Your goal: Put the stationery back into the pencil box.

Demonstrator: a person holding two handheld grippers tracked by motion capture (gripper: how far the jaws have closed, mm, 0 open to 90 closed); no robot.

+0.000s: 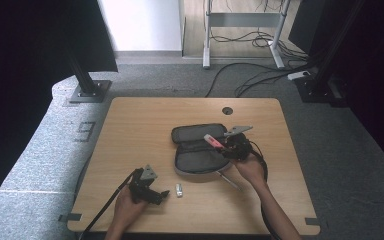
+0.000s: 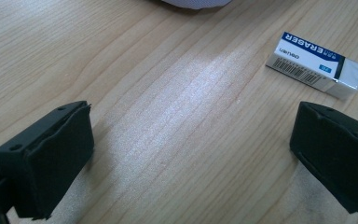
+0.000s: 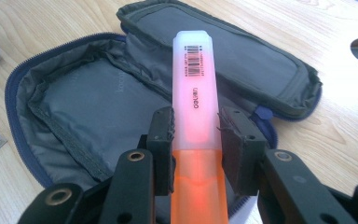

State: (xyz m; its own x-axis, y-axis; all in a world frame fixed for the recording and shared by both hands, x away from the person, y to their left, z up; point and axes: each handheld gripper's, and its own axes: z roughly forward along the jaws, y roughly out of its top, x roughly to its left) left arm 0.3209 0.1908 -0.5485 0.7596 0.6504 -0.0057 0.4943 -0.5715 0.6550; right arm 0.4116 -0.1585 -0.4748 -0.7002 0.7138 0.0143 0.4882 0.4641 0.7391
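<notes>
Working at wooden table (image 1: pixel 140 125). Grey pencil case (image 3: pixel 98 98) lies unzipped, both halves spread flat, mid-table. My right gripper (image 3: pixel 196 140) clamps orange highlighter (image 3: pixel 193 84) by its barrel, capped end out over open case. My left gripper (image 2: pixel 191 154) rests near table's front edge, jaws wide, nothing between. Eraser (image 2: pixel 314 63) lies just beyond it on wood.

- Pencil case (image 1: pixel 200 150): lies open mid-table (image 1: pixel 140 125), lid half behind, tray half toward you.
- Highlighter (image 3: pixel 196 102): in your right gripper (image 3: pixel 196 140), above case interior.
- Eraser (image 1: pixel 179 190): on table, btwn your left gripper (image 1: pixel 161 196) & case, in front of case.
- Pen (image 1: pixel 228 180): on table, at case's front-right corner.
</notes>
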